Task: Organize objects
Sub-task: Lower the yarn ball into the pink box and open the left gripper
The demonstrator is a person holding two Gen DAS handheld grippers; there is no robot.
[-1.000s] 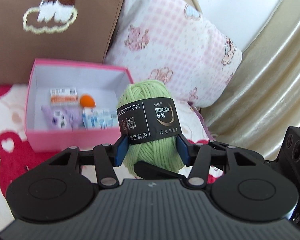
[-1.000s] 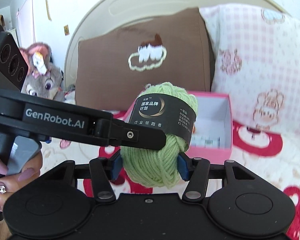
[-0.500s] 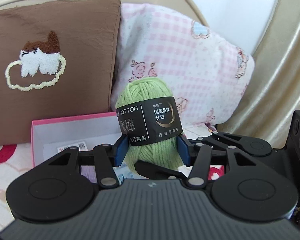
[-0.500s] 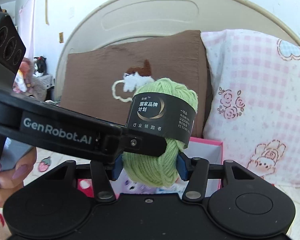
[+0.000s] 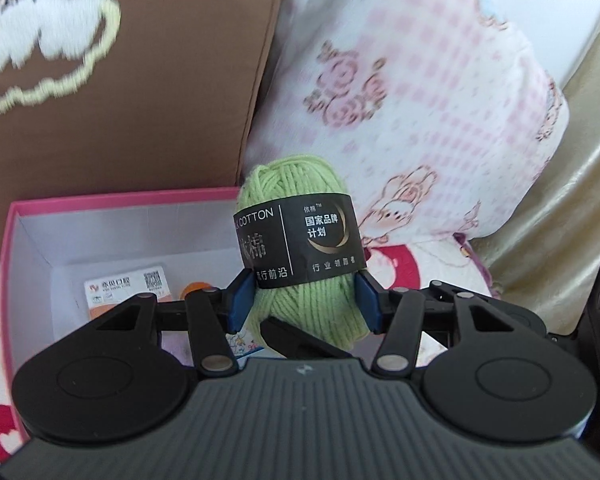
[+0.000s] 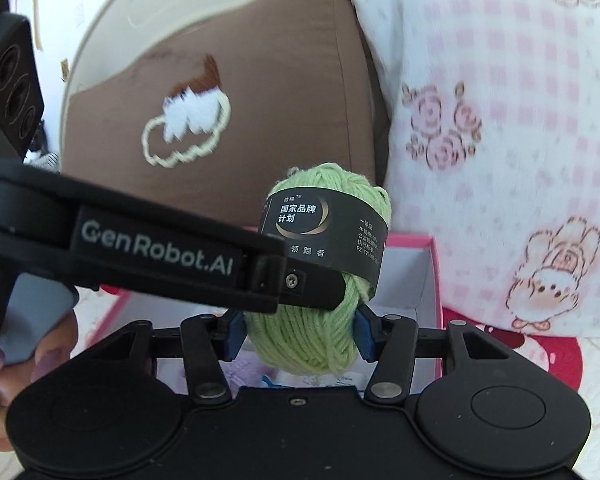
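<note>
Between the blue pads of both grippers: 1 green yarn ball (image 5: 300, 264), black-banded, pinched by left gripper (image 5: 302, 306) and right gripper (image 6: 298, 336) together. Below and beyond the fingertips: pink box (image 5: 16, 264), open-topped, small items inside, its far rim against brown cushion (image 5: 140, 100). Right of fingers: checked pillow (image 6: 500, 140).

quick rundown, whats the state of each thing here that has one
green yarn ball: upright, black label band on, off the bed
left gripper: shut on the yarn
right gripper: shut on the yarn too
pink box: open, no lid on, small items inside
brown pillow: propped upright behind the box
pink checked pillow: leaning beside the brown one
</note>
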